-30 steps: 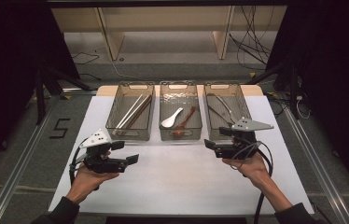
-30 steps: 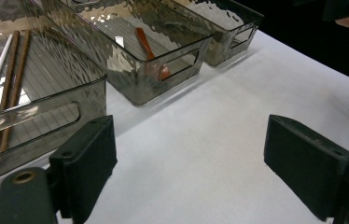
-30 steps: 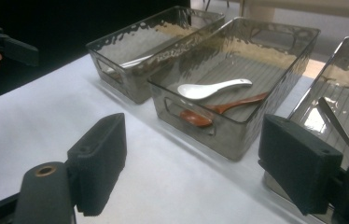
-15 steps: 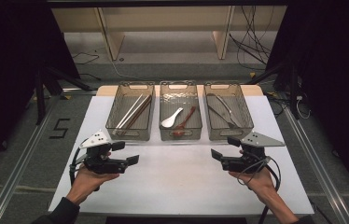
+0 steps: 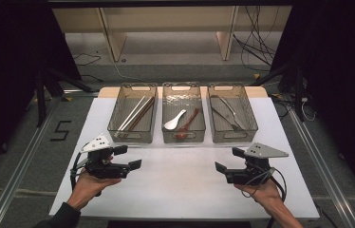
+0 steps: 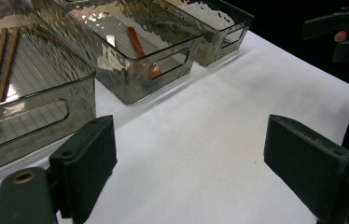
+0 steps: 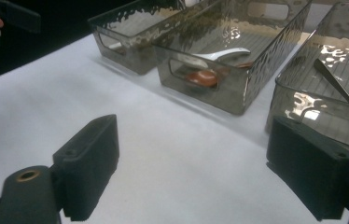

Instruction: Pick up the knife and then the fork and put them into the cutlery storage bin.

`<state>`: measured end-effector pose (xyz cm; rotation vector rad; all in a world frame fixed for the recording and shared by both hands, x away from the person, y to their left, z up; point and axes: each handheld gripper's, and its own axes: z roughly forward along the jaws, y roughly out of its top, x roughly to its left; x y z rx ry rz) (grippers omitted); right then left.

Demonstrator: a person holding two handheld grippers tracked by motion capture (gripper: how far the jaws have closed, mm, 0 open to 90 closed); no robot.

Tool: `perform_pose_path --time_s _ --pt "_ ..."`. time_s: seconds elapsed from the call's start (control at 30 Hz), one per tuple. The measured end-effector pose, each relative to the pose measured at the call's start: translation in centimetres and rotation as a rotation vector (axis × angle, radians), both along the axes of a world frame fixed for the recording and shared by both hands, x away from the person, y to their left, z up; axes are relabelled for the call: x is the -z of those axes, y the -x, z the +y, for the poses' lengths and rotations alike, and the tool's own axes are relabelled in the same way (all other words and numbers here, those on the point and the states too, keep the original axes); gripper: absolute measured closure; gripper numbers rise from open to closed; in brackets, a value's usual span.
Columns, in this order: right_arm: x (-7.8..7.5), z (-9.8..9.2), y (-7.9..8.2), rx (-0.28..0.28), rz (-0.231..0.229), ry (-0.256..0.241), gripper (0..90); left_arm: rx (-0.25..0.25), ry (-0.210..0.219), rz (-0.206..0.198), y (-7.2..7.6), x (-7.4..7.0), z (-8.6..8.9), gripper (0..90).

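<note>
A: Since a second ago the right gripper (image 5: 226, 166) has drawn back from the right bin (image 5: 232, 134) toward the near edge of the white table (image 5: 180, 190); the left gripper (image 5: 130, 157) has barely shifted.

B: Holding anything?

A: No. Both have their jaws spread wide with bare tabletop between them, plain in each gripper view. They hover over the table, well apart, jaws turned toward each other.

B: And the cutlery?

A: Sorted into three clear bins in a row. The metal utensils (image 5: 228, 114) nearest the right gripper lie in the right bin; I cannot tell fork from knife. The middle bin (image 5: 183, 135) has a white spoon (image 5: 174, 120) and a brown spoon (image 5: 187, 124). The left bin (image 5: 132, 134) has chopsticks (image 5: 136, 114).

B: Which way do the metal pieces run?

A: Long axis roughly front to back along the bin, slanted a little, far ends leaning left.

B: Risks?

A: I'd judge the bin walls are the trouble. Reaching in at a low angle could catch a jaw on the near rim and shove the light bin. And thin metal lying flat on a ribbed floor may slip from the pads if pinched across its length.
</note>
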<state>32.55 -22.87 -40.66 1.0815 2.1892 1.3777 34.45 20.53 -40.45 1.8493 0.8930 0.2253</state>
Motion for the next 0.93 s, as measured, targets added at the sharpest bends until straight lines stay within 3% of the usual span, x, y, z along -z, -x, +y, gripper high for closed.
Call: perform_pose_path --time_s 0.17,0.93 --pt "0.16 0.13 0.40 0.000 -0.002 0.018 17.6 0.005 0.000 0.004 0.11 0.12 -0.11 16.4" --pt "-0.06 -0.22 0.24 0.016 -0.013 0.008 17.5 0.006 -0.003 0.005 -0.02 0.08 -0.15 16.4"
